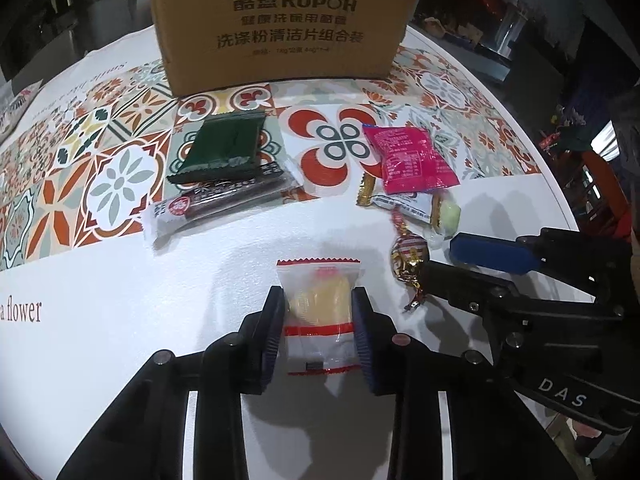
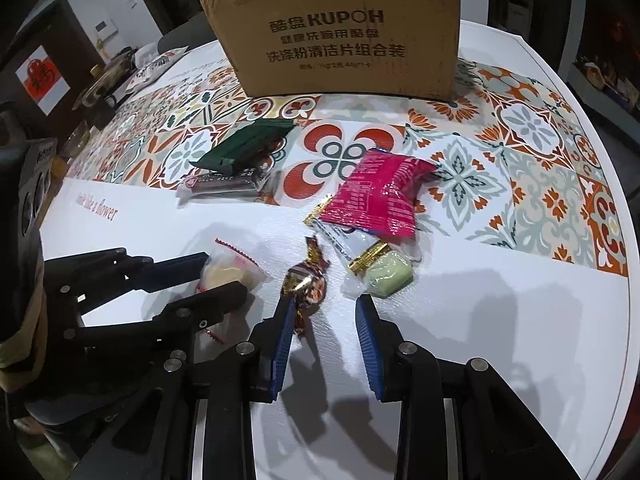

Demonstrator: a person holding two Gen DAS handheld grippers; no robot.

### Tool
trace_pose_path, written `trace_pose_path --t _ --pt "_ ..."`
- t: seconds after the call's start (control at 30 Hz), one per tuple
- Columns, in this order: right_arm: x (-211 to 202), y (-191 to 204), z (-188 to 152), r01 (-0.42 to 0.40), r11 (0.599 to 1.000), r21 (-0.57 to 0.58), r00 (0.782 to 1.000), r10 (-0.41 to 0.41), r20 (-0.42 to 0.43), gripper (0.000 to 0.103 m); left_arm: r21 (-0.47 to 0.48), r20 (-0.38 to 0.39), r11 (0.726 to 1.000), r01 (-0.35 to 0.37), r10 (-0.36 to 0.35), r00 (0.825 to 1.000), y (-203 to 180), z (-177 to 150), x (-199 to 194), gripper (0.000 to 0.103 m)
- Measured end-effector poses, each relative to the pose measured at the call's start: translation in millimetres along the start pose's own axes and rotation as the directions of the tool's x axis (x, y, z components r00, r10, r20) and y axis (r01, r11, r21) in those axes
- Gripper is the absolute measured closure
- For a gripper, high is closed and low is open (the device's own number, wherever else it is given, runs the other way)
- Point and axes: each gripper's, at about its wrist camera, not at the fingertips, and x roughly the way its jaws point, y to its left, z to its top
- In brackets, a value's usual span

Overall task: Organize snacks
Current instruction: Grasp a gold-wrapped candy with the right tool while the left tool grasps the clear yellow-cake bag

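My left gripper (image 1: 319, 300) is shut on a clear packet with a yellow cake (image 1: 320, 300), low over the table; it also shows in the right wrist view (image 2: 228, 270). My right gripper (image 2: 325, 306) is open and empty, just right of a foil-wrapped candy (image 2: 306, 286), also seen in the left wrist view (image 1: 408, 258). A green-cake packet (image 2: 386, 274), a pink packet (image 2: 378, 196), a dark green packet (image 1: 224, 146) and a dark bar in clear wrap (image 1: 216, 202) lie on the table. A cardboard box (image 1: 280, 20) stands at the back.
The round table (image 2: 520, 320) has a patterned tile cloth and a white front area. Its right edge curves close by. Cups and clutter (image 2: 100, 84) stand at the far left.
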Motion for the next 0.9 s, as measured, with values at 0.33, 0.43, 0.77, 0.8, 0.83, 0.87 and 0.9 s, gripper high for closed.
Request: trace_pose_path --t 0.33,0.43,0.77,0.8,0.83,0.87,0.9 --pt "11 16 13 -0.005 1.000 -0.019 1.000 0.004 -0.014 0.069 -0.048 0.028 0.999 0.002 -0.001 1.000 22 -3 -8 0.070" --pt "16 20 17 -0.007 1.000 -0.017 1.000 0.007 -0.026 0.069 -0.067 0.028 0.998 0.010 -0.008 1.000 29 -3 -8 0.070" --pt "27 32 23 0.010 0.999 -0.047 0.999 -0.012 -0.041 0.069 -0.105 0.038 0.994 0.002 0.002 0.999 45 -5 -11 0.070" --pt "27 32 23 0.011 0.999 -0.050 0.999 -0.013 -0.040 0.071 -0.105 0.038 0.994 0.005 -0.001 0.999 45 -5 -11 0.070" --pt "27 33 24 0.014 0.999 -0.051 0.999 -0.016 -0.038 0.071 -0.105 0.037 0.994 0.006 -0.002 0.999 44 -5 -10 0.070" --pt "28 33 24 0.013 0.998 -0.053 0.999 -0.015 -0.039 0.072 -0.105 0.038 0.994 0.007 -0.003 0.999 44 -5 -10 0.070" --pt "28 33 25 0.014 0.998 -0.054 0.999 -0.016 -0.039 0.075 -0.106 0.038 0.994 0.007 -0.003 0.999 44 -5 -10 0.070"
